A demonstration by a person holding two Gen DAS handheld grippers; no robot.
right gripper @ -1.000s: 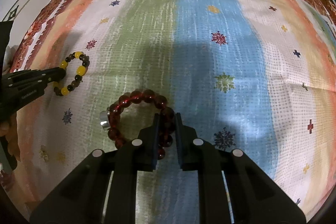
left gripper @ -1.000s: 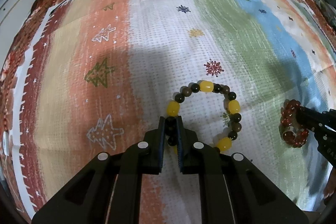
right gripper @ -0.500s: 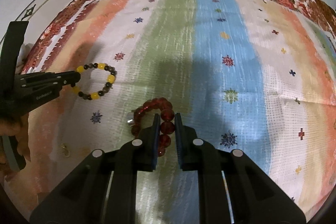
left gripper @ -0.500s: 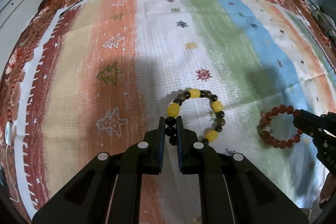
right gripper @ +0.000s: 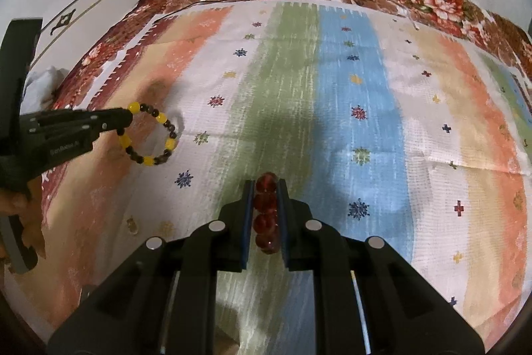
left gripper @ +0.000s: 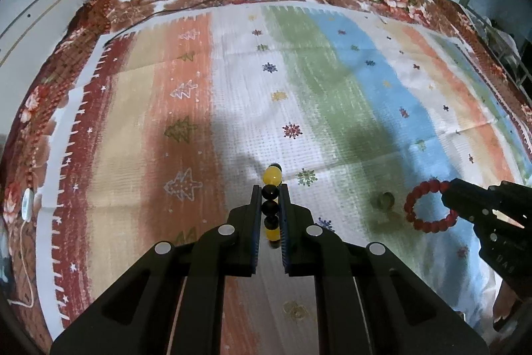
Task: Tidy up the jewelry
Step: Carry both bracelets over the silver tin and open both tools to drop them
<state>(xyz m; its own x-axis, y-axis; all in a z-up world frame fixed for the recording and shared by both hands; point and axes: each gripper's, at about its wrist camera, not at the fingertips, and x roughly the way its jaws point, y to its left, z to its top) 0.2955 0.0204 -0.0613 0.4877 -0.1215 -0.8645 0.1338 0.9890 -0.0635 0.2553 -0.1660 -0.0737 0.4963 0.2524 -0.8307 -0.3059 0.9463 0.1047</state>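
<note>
My left gripper [left gripper: 270, 205] is clamped on the yellow-and-dark bracelet [left gripper: 272, 187], my right gripper [right gripper: 266, 202] on the red bracelet [right gripper: 265, 205]; both dangle between my jaws, light, slippery, best pinched across single beads

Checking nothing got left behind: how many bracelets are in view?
2: the yellow-and-dark bracelet is clamped in the left gripper, the red bracelet in the right gripper.
</note>
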